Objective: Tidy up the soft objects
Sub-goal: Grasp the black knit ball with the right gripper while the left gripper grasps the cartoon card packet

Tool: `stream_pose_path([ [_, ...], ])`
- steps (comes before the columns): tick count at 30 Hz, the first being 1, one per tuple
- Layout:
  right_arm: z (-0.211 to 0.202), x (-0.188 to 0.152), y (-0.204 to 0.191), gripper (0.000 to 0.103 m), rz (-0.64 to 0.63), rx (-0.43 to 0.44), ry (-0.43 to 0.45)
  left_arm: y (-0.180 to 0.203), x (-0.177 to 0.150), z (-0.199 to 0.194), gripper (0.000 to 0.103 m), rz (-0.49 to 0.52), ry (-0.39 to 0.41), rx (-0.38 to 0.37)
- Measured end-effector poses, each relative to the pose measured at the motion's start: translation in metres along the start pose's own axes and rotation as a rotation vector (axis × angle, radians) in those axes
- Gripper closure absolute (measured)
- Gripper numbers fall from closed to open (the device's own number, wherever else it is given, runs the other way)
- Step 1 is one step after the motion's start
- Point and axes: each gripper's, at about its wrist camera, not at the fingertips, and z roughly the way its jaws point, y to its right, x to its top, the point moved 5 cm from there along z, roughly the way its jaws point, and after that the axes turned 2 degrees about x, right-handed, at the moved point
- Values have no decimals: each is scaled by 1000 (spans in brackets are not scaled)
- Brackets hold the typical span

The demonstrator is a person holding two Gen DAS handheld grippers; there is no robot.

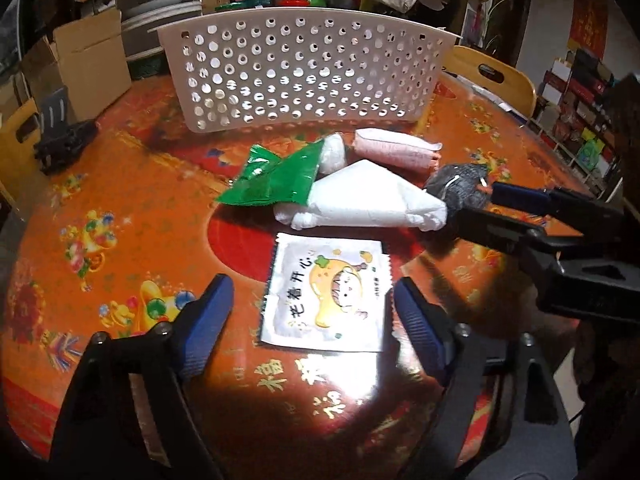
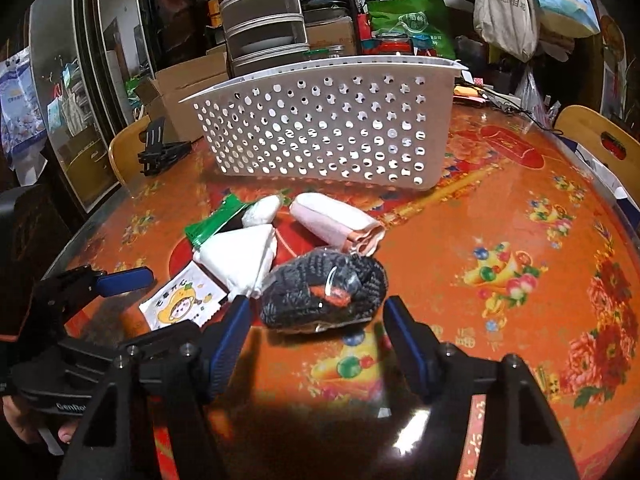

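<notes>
In the left wrist view, the left gripper (image 1: 310,312) stood apart astride the cartoon sachet (image 1: 326,294), nearer than the perforated basket (image 1: 308,68); closing squarely should pinch its edges. In the right wrist view, the right gripper (image 2: 316,320) gaped around the dark knit bundle (image 2: 324,294), untouched.

Left gripper (image 1: 310,304): I see black frame, ribbed blue finger pads, silver screws.
Right gripper (image 2: 314,320): I see matching black body, blue pads, white lettering.
</notes>
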Motion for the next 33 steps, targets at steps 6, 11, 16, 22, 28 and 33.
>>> stream_pose_path([
  [6,7,0,-2,39,-11,2,-4,-1,2,-1,48,7,26,6],
  [11,7,0,-1,44,-5,7,6,-5,2,-3,63,-9,47,-12],
  [16,5,0,-1,46,-8,8,22,-7,1,-9,77,-19,73,-39],
  [22,-2,0,1,47,1,8,55,-4,-1,-16,91,-3,94,-48],
  [28,-13,-1,2,47,10,13,78,-9,-1,-29,95,-21,135,-47],
  [33,-24,3,1,47,5,14,105,-12,2,-44,98,-32,176,-43],
])
